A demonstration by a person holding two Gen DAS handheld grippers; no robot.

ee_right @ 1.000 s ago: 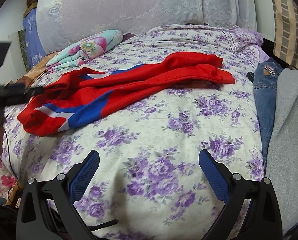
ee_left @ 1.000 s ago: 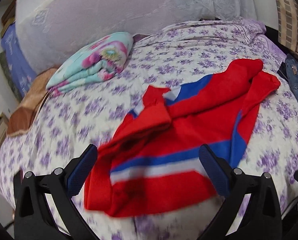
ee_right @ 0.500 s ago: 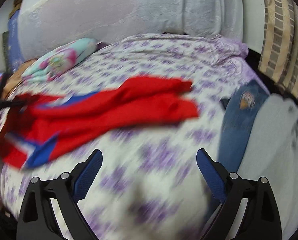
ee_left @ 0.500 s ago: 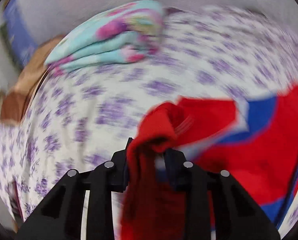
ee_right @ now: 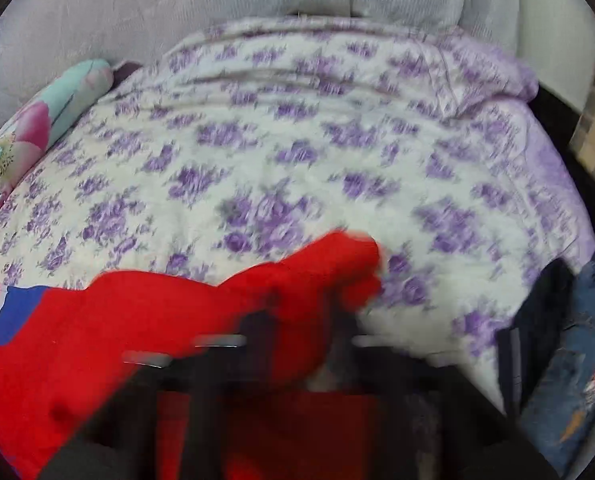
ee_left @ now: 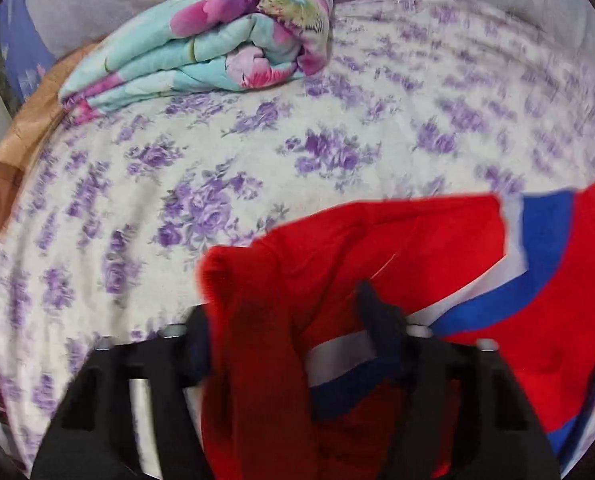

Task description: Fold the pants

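A wide bed with a white sheet printed with purple flowers (ee_left: pixel 225 168) fills the room, and the red pants with blue and white stripes (ee_left: pixel 437 264) lie across its near part. The left gripper (ee_left: pixel 285 340) is closed on a bunch of the red cloth, and the right gripper (ee_right: pixel 301 336) is closed on the far red end. I judge the step is grasping and spreading; next the pants need pulling flat. A folded turquoise flowered blanket (ee_left: pixel 201 40) and blue jeans (ee_right: pixel 577 352) rest aside. No container is visible
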